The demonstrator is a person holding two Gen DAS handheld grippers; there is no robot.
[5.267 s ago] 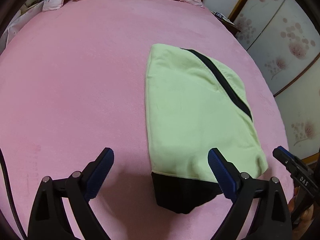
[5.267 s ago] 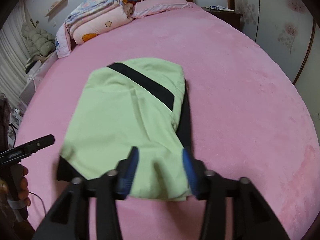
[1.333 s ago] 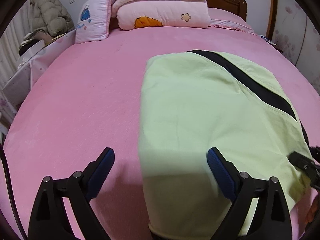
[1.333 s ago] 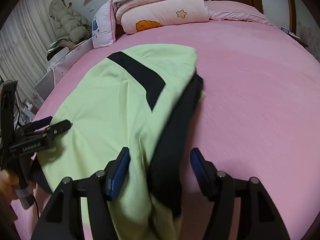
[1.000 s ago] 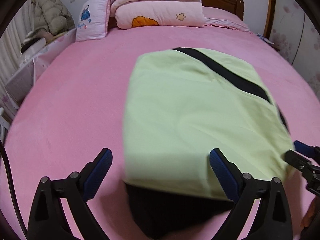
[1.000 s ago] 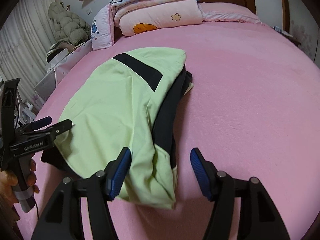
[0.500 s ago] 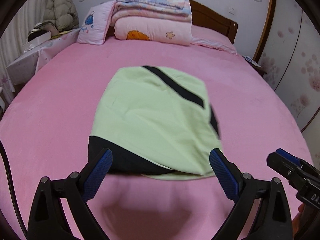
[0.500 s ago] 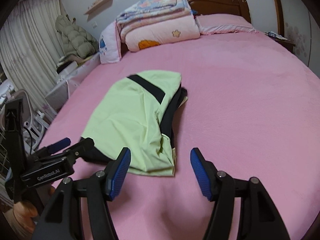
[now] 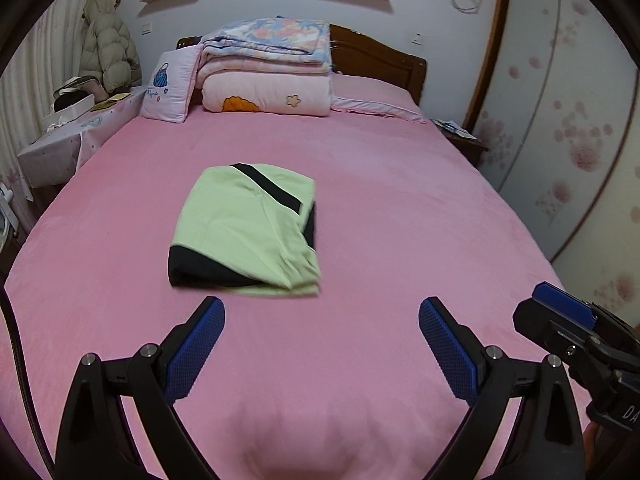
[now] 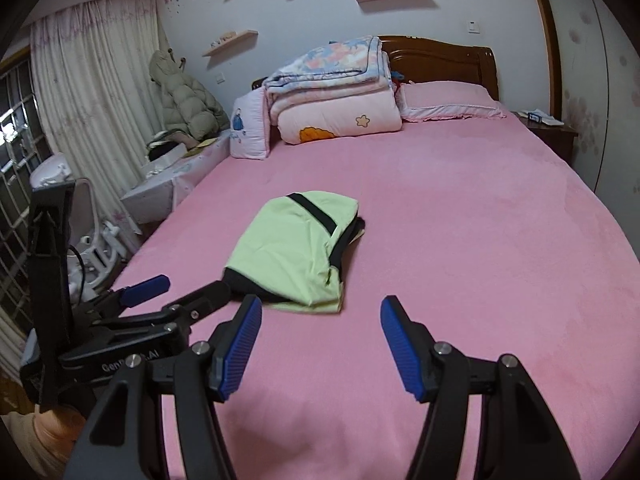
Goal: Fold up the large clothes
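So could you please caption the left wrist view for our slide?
Folded green-and-black garment lies on the pink bed; open left gripper hovers short of it.

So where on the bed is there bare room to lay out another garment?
Bare pink sheet runs right of the folded green garment to the bed's edge, and between the garment and both open tongs. The head end is crowded: stacked quilts, a cushion and a pillow.

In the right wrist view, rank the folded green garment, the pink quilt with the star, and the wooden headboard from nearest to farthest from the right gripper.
Measured from the right gripper:
1. Folded green garment, on the pink bed just ahead, slightly to the left.
2. Pink quilt with the star, stacked at the head of the bed, left of centre.
3. Wooden headboard, behind the quilt against the wall.
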